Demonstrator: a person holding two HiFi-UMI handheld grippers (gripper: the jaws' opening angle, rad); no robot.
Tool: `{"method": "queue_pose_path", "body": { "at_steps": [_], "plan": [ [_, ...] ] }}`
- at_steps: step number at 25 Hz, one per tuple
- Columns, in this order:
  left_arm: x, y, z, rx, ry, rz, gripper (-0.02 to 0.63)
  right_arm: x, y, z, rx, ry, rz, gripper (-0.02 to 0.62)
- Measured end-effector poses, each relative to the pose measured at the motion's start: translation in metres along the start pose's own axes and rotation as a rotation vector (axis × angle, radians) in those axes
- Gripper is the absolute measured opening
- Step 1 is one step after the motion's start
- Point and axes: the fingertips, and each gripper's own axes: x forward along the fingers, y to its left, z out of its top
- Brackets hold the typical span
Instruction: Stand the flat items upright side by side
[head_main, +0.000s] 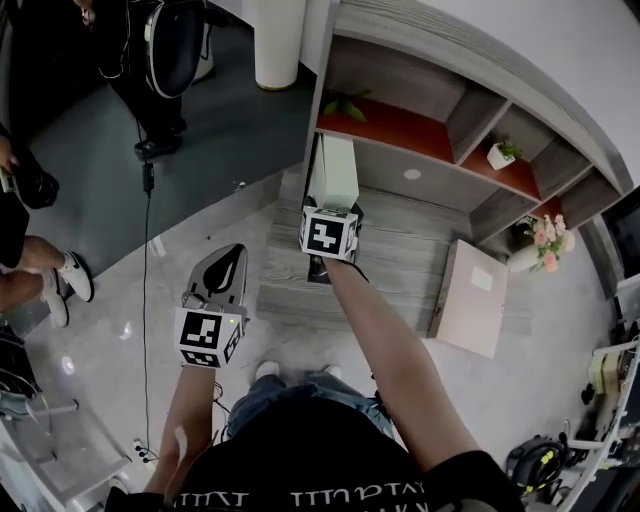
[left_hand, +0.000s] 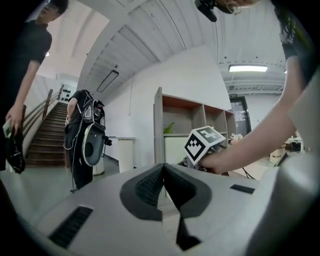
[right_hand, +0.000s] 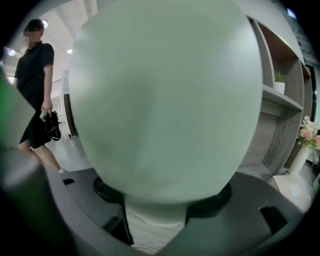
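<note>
Stage of task: early, by my reading; no item stands free yet, and no pair is side by side.
Item in hand: the pale green box (head_main: 333, 168) is upright at the left end of the shelf unit's lowest board (head_main: 420, 250), close by the left side panel.
Item left: the beige flat box (head_main: 470, 300) is well apart, at the board's right end. It seems to lie on its broad face, though I cannot tell for sure whether it lies flat or leans.
Right gripper (right_hand: 159, 207): jaws set wide and clamped on the green box, which fills that gripper's view.
Left gripper (left_hand: 163, 185): jaws together with nothing between them, held off to the left, away from the shelf.
Remaining, as judged: release the green box standing, then fetch the beige one and stand it alongside.
Green box: smooth, matt, plain faces, a slim rectangular slab.
Beige box: a flat rectangle, matt like card, with a small white label (head_main: 483, 279).
Shelf unit: grey wood grain with visible streaks, orange-red back panels in the upper compartments.
Gripper pads: dark and ribbed.
</note>
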Motion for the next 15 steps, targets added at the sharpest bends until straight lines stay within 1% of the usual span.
{"method": "queue_pose_path", "body": {
  "at_steps": [4,7,9,11,15],
  "plan": [
    [-0.002,0.008,0.0,-0.007,0.003,0.029,0.012,0.001,0.009,0.001,0.009,0.005,-0.016,0.313],
    [-0.001,0.005,-0.003,-0.01,0.008,0.025,0.012,0.002,0.012,0.001,0.015,0.008,-0.012,0.313],
    [0.0,0.001,-0.003,-0.008,0.012,0.018,0.012,0.001,0.015,0.001,0.016,0.016,0.015,0.325],
    [0.002,-0.003,-0.002,-0.007,0.013,0.01,0.012,-0.001,0.019,0.002,0.011,0.01,0.055,0.371],
    [0.003,-0.01,0.001,-0.002,0.01,-0.011,0.012,-0.011,0.013,-0.003,0.023,0.0,0.09,0.391]
  ]
}}
